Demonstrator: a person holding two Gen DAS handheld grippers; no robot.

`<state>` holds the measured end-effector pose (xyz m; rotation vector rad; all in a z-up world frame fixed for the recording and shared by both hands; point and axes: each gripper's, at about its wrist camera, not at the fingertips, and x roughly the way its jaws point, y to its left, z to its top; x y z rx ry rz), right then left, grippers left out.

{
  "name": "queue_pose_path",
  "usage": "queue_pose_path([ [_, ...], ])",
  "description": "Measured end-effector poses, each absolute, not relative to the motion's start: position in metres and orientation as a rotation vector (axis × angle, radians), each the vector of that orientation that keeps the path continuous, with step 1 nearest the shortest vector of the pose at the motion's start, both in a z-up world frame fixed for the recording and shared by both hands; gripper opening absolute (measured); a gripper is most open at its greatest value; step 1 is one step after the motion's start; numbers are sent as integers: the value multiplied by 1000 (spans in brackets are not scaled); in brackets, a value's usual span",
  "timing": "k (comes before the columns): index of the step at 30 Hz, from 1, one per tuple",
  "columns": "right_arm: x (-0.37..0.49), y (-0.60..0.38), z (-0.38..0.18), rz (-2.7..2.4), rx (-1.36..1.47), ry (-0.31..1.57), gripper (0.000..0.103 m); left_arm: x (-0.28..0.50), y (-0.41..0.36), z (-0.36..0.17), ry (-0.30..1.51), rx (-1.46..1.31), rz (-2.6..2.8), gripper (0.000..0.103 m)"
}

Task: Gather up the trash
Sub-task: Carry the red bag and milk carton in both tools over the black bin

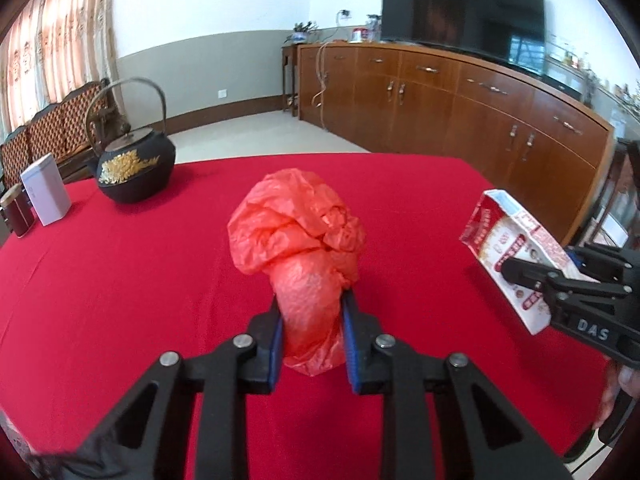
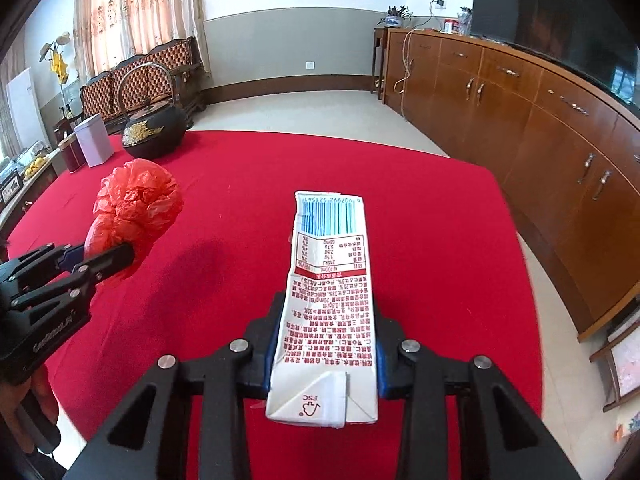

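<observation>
Red cloth covers the table (image 1: 120, 280), whose far edge faces a long wooden sideboard (image 1: 460, 104) with a dark television (image 1: 464, 12) on top. Near the table's far left corner stands a black iron kettle (image 1: 136, 168) with a gold flower, and beside it, along the left edge, a white box (image 1: 46, 190) and a small dark red tin (image 1: 18, 214). The left gripper (image 1: 310, 332) is clamped on a crumpled red plastic bag (image 1: 296, 224), its blue pads pressing the bag's lower part, held above the middle of the table. The right gripper (image 2: 324, 348) is clamped on a flattened white drink carton (image 2: 326, 292) with red print and a blue barcode, held over the table's right side, barcode end pointing away.
</observation>
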<state>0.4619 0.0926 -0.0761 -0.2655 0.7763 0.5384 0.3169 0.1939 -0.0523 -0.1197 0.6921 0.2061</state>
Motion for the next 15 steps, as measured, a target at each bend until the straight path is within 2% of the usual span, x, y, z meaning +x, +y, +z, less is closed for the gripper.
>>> queue_pose_path([
  [15,358,-8,-47,461,-202,741,38,254,137,-28,674,-120,110,26],
])
